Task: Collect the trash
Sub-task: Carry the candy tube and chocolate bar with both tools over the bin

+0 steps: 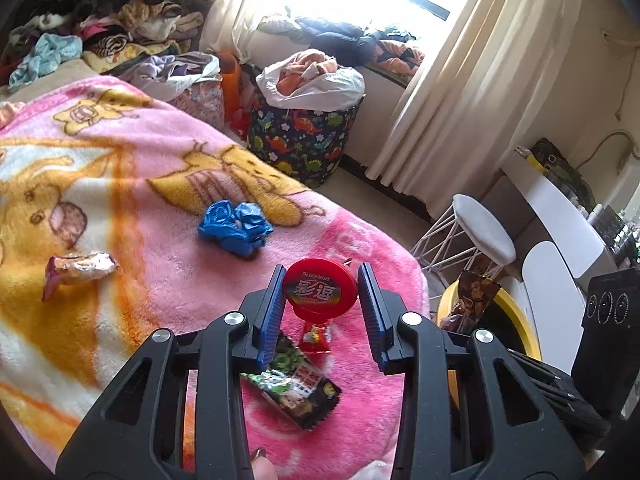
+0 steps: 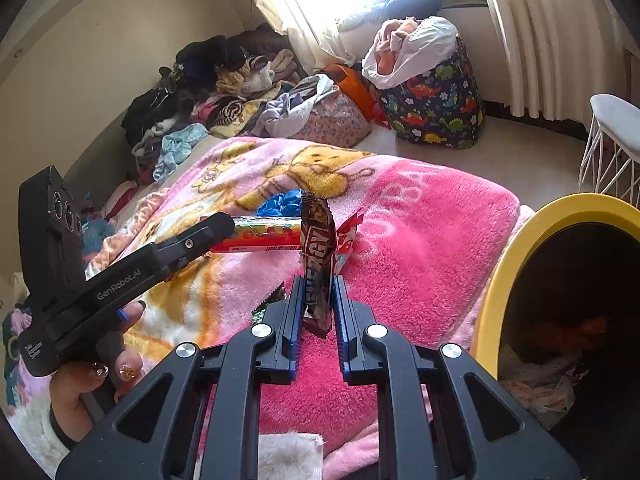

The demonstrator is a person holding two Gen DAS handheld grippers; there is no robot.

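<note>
both hands are loaded right now. the left gripper (image 1: 320, 292) has its blue-padded fingers clamped on a long red candy tube with a round red cap (image 1: 320, 289); from the right wrist view the same tube (image 2: 260, 235) sticks out level from that gripper, above the fluffy pink cartoon-print blanket (image 1: 120, 184). the right gripper (image 2: 318, 300) has its fingers nearly together, pinching a dark brown glossy snack-bar wrapper (image 2: 318, 256) that stands upright between the pads, clear of the blanket.

the round bin with the yellow rim (image 2: 516, 248) sits just beside the bed edge on the right, and i can see some crumpled paper and wrappers already lying in its dark inside, so part of the collecting looks done.

i'd say it's about midway. neither held piece is over the bin yet. left on the blanket are a crumpled blue plastic bag (image 1: 234, 229), a silvery-pink foil wrapper (image 1: 82, 267) further off to the left, and a green and black snack packet (image 1: 298, 388) lying flat just under the left gripper.
</note>
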